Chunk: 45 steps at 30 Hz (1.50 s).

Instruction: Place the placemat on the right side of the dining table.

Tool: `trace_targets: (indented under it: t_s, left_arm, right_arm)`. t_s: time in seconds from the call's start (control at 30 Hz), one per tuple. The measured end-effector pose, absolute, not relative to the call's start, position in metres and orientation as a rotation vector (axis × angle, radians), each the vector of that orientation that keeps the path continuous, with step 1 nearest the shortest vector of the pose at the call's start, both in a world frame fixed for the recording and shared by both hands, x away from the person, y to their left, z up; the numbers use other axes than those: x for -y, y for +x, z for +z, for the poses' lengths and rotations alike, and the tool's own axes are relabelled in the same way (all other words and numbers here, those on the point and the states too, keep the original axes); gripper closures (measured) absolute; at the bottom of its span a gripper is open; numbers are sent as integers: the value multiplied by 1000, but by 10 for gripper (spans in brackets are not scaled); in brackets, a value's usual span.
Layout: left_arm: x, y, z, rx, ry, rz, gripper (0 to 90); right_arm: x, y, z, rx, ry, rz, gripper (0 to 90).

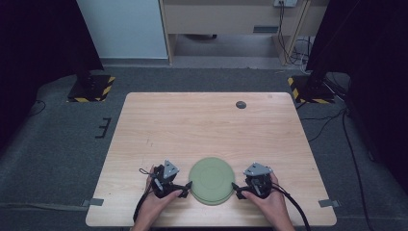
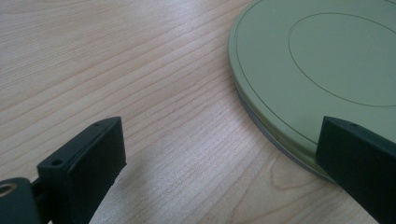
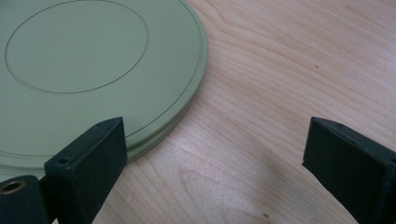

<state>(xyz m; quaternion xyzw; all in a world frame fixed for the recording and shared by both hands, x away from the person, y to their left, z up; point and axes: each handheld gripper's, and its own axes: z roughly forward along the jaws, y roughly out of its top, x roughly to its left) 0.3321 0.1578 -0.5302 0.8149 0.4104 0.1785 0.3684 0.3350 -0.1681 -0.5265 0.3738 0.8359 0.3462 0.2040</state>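
**Gripping the Plate Rim from Both Sides**

Left gripper (image 1: 188,186): jaws apart, one over the rim; lower until rim sits between, then close. Green plate (image 1: 211,180): upside down, flat at table (image 1: 207,125) near edge, between both grippers. Right gripper (image 1: 235,187): jaws apart likewise; close evenly, lift level.

No text, label, brand or number can be read anywhere. The only signs are yellow-and-black hazard stripes on the two stand bases (image 1: 90,87) on the floor beyond the bench (image 1: 207,120).
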Motion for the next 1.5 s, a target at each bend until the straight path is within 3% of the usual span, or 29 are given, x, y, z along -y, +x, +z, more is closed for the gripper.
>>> trace_targets:
  t_s: [1.5]
  left_arm:
    - [-152,335,-532,-1084,2074,504,15]
  right_arm:
    - [164,339,-527,-2289,1077,957,67]
